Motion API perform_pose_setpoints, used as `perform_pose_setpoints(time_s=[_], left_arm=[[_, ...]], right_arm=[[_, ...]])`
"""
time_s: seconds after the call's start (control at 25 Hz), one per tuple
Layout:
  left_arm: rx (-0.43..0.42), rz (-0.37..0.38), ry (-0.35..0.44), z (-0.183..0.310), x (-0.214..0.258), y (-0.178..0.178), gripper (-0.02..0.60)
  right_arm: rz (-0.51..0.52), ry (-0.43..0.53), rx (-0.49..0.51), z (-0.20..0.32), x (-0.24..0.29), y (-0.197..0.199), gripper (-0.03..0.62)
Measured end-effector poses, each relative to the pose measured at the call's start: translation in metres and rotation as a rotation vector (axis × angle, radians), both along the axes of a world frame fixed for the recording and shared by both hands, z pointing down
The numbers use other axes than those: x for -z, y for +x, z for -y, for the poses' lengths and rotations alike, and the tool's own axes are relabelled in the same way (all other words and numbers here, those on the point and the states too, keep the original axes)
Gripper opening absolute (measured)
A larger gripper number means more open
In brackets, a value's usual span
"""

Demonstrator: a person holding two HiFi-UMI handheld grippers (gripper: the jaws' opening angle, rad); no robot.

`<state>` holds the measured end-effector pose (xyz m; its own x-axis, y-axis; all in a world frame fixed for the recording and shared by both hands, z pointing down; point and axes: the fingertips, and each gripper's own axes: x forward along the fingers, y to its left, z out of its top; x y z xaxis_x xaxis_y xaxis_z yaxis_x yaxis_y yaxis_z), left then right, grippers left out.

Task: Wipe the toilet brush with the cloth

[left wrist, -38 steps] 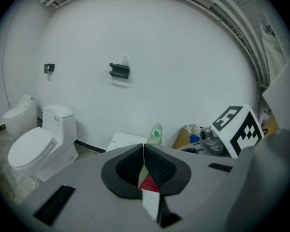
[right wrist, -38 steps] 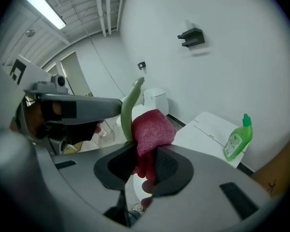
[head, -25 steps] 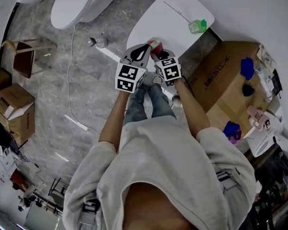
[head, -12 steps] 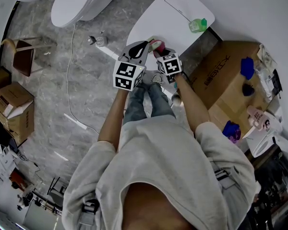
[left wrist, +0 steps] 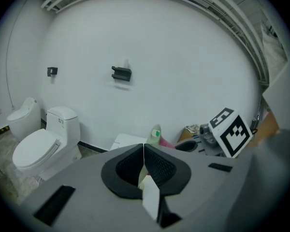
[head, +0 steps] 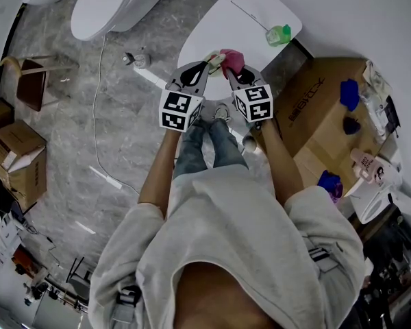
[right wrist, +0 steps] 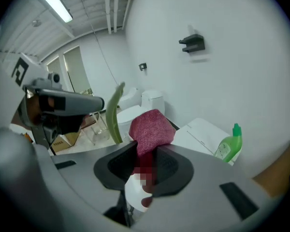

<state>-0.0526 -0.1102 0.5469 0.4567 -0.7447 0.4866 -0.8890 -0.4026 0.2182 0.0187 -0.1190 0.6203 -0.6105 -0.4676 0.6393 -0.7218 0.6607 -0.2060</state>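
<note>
The toilet brush (head: 214, 59) is a pale green, flat blade, and my left gripper (head: 203, 67) is shut on its thin handle. In the left gripper view the brush (left wrist: 156, 135) sticks up past the closed jaws of the left gripper (left wrist: 144, 161). A dark red cloth (head: 231, 60) is bunched in my right gripper (head: 229, 71), which is shut on it. In the right gripper view the cloth (right wrist: 152, 129) stands just right of the brush (right wrist: 114, 113), close beside it. Whether they touch I cannot tell. Both are held over the white table (head: 219, 26).
A green spray bottle (head: 282, 34) stands at the table's far corner. A toilet (head: 106, 5) is at the upper left, with a cable on the floor beside it. A large cardboard box (head: 322, 115) with blue cloths is to the right. Smaller boxes (head: 17, 160) and a stool (head: 34, 81) are left.
Both grippers have moved a little farther from the body. The right gripper has shifted right, and the red cloth now shows more fully beside the brush.
</note>
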Motion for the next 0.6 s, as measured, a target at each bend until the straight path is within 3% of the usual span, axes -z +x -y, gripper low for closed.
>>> perform_pose_setpoints(time_s=[0.28, 0.6], left_arm=[[-0.005, -0.004, 0.002, -0.008, -0.001, 0.005, 0.023], [-0.012, -0.002, -0.004, -0.009, -0.004, 0.009, 0.023]], right_arm=[[0.079, 0.072, 0.002, 0.001, 0.043, -0.009, 0.089], [0.043, -0.021, 0.042, -0.013, 0.000, -0.027, 0.089]])
